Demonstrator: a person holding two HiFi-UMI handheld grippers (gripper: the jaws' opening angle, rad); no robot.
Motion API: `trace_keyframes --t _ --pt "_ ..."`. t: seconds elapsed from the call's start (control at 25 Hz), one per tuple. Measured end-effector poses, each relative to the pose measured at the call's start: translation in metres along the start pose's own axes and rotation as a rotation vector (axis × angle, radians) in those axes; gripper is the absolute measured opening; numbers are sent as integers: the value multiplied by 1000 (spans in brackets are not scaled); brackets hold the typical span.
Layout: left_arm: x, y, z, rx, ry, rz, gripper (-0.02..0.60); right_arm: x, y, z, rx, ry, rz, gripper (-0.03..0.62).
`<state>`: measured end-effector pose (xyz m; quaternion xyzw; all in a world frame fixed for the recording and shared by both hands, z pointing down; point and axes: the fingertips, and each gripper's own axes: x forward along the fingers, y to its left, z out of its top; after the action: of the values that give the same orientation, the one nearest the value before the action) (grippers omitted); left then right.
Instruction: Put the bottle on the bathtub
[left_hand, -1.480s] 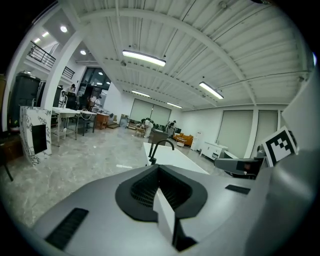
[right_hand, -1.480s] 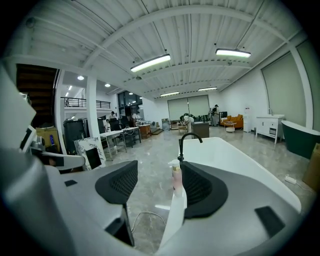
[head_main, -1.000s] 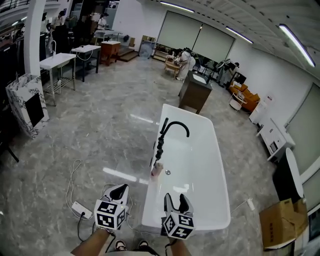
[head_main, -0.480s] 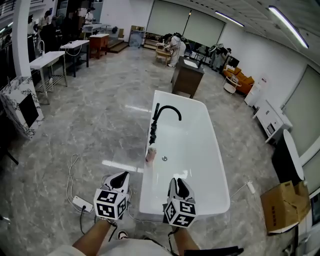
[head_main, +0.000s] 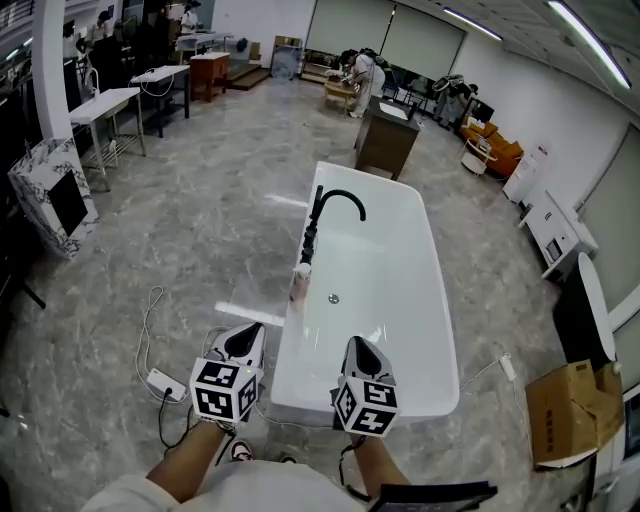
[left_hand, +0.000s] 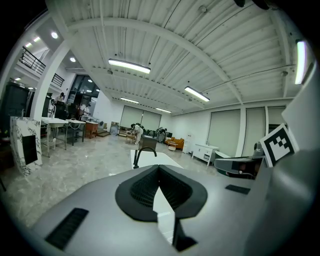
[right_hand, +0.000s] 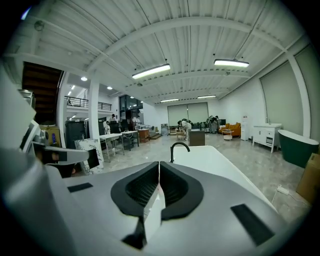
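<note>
A white freestanding bathtub (head_main: 432, 300) stands on the grey marble floor, with a black curved faucet (head_main: 335, 203) at its left rim. A small pinkish bottle (head_main: 299, 283) stands upright on that left rim, just nearer than the faucet's base. My left gripper (head_main: 245, 342) hovers over the floor by the tub's near left corner, shut and empty. My right gripper (head_main: 359, 353) hangs over the tub's near end, also shut and empty. The faucet (left_hand: 142, 155) shows in the left gripper view and as the faucet (right_hand: 179, 149) in the right gripper view. The bottle is hidden in both.
A power strip (head_main: 160, 384) with a white cable lies on the floor left of the tub. A dark cabinet (head_main: 387, 142) stands past the tub's far end. A cardboard box (head_main: 566, 418) and a dark tub (head_main: 586, 325) sit to the right. White tables (head_main: 108, 104) line the left.
The view has shifted as the person steps closer to the tub's near end. Both grippers stay shut and low. The bottle remains on the rim.
</note>
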<state>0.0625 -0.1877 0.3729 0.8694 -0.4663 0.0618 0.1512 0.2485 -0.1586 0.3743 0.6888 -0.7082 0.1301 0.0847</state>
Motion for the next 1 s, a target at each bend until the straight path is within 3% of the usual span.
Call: trace_keyframes --t 0.16,0.36,0.68,1.0 --pt "3 -14 -5 6 18 22 15 -2 -20 13 -31 -18 2 31" --pt "2 -21 -13 -5 25 54 15 -6 -39 18 12 -44 -23 31" --pt "7 -14 -20 -26 37 79 15 -3 -26 -6 35 0 -2 31" --pt "3 -5 -19 -14 31 69 15 -6 -17 -1 51 -29 -11 28"
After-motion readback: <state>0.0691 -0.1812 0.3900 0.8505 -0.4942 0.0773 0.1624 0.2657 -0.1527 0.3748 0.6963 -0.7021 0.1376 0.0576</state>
